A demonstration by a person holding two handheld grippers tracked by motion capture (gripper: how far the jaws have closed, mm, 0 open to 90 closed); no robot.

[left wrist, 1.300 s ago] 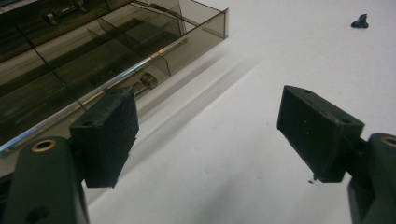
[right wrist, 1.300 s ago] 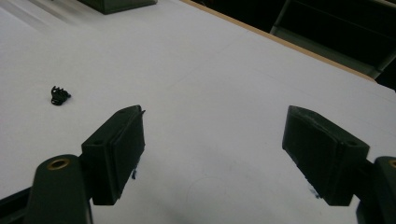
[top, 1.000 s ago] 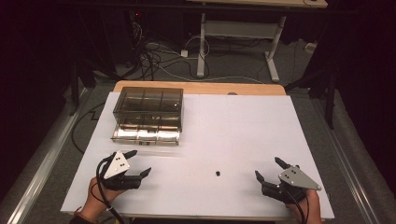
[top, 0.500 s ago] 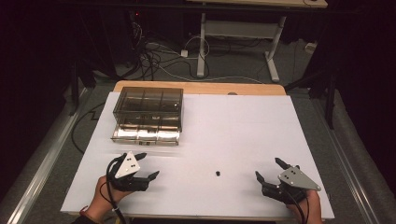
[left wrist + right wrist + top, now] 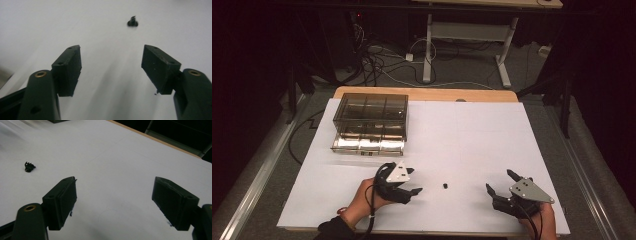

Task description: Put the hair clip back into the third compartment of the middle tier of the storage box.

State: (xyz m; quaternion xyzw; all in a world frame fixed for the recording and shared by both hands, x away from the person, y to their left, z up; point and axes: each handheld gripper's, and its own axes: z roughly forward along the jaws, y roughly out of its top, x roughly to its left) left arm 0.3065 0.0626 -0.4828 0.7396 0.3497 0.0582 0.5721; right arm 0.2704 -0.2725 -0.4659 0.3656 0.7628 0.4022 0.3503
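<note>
The small black part (image 5: pixel 445 186) lies alone on the white surface (image 5: pixel 472 140) near its front edge, about midway between the two tongs and touching neither. The left tongs (image 5: pixel 412 181) point at it from the left with nothing between their jaws, which have just been closing yet stand fairly wide. The right tongs (image 5: pixel 501 183), near the front right corner, are spread wide and hold nothing; a smoky compartment box (image 5: pixel 371 116) sits toward the back left corner.

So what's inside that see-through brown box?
The smoky clear box has dividers making several compartments, with a row of shiny trays at its front. I can't tell whether the compartments hold anything; the tinted lid hides that.
</note>
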